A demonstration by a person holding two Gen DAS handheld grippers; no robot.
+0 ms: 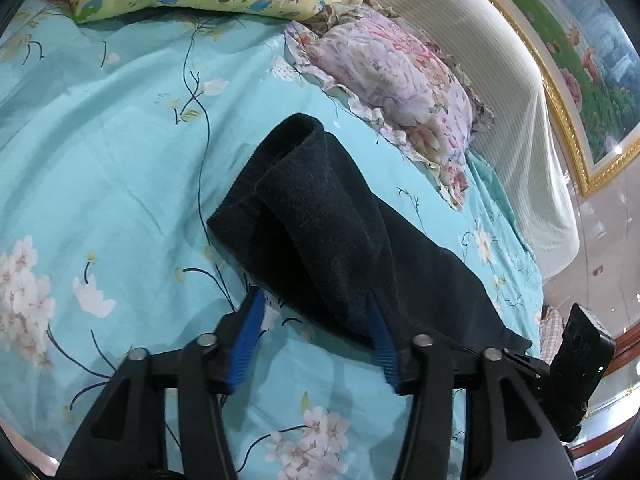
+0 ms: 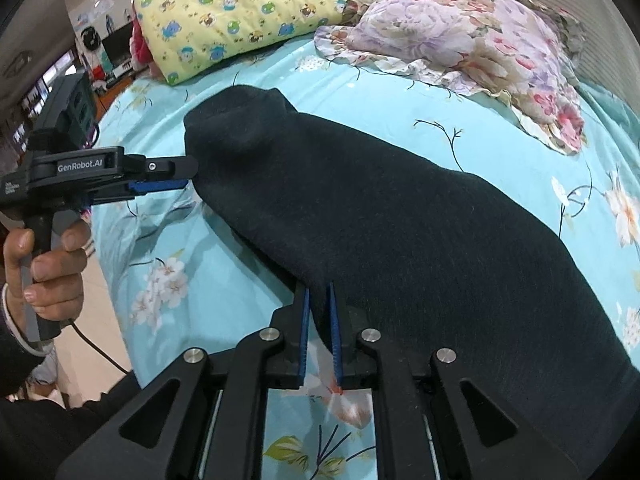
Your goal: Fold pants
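One fold at least looks made: the dark, fuzzy knit pants (image 2: 400,220) lie doubled along the turquoise flowered bedsheet (image 1: 100,160), with more folding likely left. Their far right end is cut off. The right gripper (image 2: 319,292) pinches the near edge; the left gripper (image 1: 316,304) stands spread, cloth between its fingers but unclamped.

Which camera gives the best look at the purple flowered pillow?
The right wrist view: the pillow lies nearly whole across the top, frill and flowers sharp, beside the yellow quilt. The left wrist view shows the same pillow smaller and more squeezed toward the curved upper right edge.
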